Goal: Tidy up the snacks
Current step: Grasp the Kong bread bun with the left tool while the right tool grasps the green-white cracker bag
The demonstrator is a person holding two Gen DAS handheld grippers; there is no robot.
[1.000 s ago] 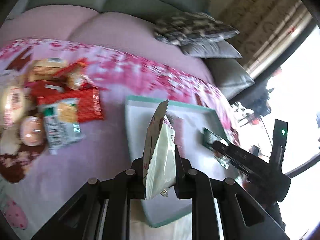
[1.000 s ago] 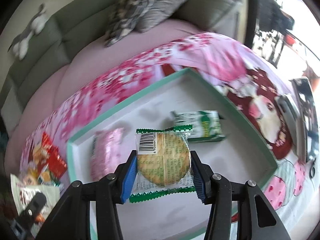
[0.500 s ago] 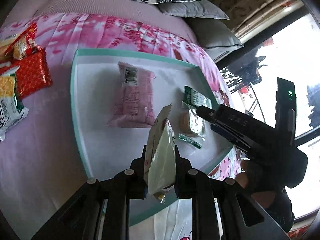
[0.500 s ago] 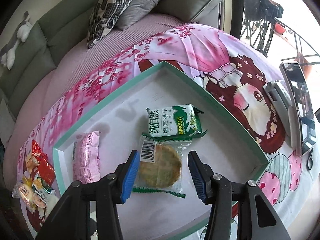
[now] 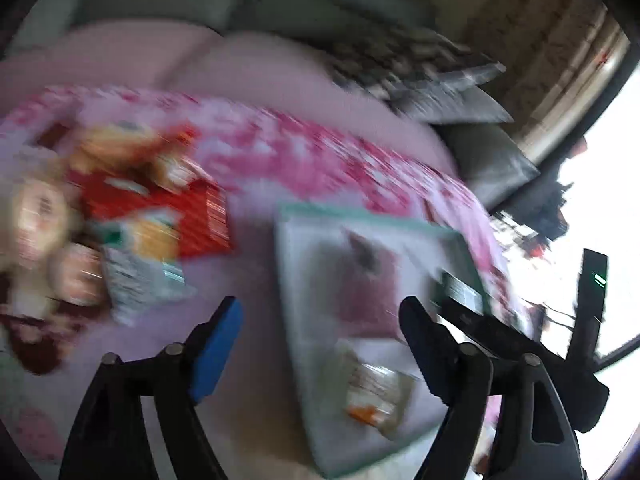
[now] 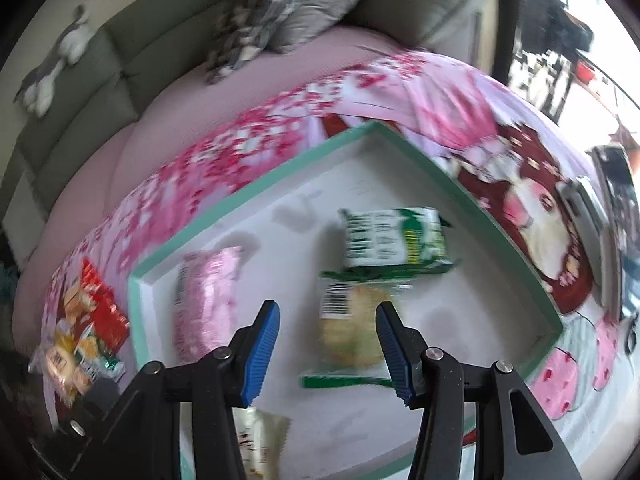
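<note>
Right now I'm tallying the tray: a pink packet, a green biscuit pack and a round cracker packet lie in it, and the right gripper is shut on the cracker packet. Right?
Not quite. The right gripper is open; the cracker packet lies loose on the tray, as the right wrist view shows. The pink packet and green biscuit pack do lie in it.

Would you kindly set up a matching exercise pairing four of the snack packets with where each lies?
1 pink packet
2 green biscuit pack
3 round cracker packet
4 red packet

A outside the tray, on the blanket
B tray's far right
C tray's left side
D between the right gripper fingers, untouched

Pairs: 1-C, 2-B, 3-D, 4-A
</note>
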